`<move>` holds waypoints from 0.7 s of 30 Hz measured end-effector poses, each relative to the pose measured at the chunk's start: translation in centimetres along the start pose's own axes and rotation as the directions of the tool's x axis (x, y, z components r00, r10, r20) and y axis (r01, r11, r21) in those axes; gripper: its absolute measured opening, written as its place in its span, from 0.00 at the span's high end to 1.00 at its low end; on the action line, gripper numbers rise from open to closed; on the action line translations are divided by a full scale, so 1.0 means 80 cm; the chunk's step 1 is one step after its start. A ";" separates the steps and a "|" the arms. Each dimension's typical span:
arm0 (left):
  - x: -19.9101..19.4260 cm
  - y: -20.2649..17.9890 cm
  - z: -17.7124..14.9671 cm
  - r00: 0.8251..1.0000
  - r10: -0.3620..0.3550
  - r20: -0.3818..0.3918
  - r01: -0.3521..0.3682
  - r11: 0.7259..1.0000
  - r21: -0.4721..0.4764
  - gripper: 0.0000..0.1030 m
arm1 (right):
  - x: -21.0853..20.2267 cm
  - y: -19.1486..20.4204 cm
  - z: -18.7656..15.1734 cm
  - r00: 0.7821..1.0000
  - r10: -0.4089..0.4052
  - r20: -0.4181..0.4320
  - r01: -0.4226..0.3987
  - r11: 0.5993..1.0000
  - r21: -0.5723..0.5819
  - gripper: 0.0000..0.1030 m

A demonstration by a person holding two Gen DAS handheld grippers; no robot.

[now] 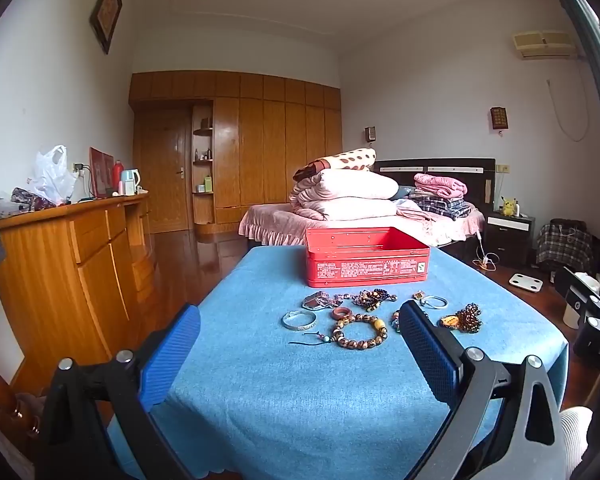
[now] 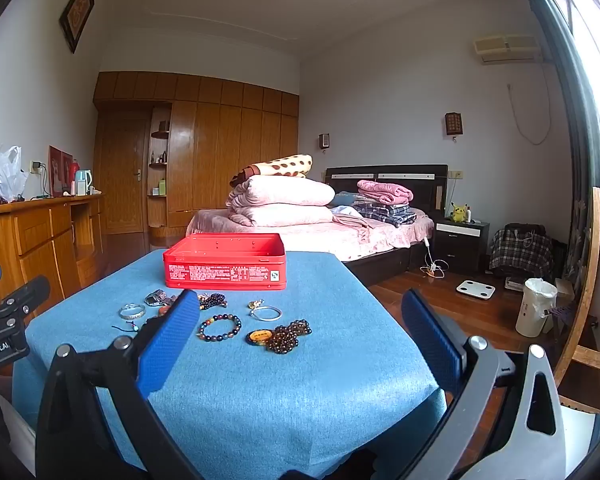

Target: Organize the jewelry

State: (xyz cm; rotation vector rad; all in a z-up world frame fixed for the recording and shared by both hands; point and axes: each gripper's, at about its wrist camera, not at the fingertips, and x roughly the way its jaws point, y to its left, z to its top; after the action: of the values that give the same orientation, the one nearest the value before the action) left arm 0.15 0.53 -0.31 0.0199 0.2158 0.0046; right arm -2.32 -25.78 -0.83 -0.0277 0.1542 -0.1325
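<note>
Nothing looks sorted yet: bracelets and bead strings, like the wooden bead bracelet, lie loose on the blue tabletop just before the open red tin. Left gripper and right gripper hover wide open, both empty.

Blue-clothed table: red tin, jewelry.
</note>
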 end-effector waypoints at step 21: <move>0.000 -0.004 0.002 1.000 0.003 0.000 -0.003 1.000 0.004 0.06 | 0.001 0.000 -0.001 1.000 0.000 0.001 0.000 1.000 0.001 0.05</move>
State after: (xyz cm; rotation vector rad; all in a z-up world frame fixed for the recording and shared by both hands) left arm 0.17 0.18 -0.16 0.0237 0.2154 0.0072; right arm -2.27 -25.79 -0.91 -0.0264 0.1535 -0.1323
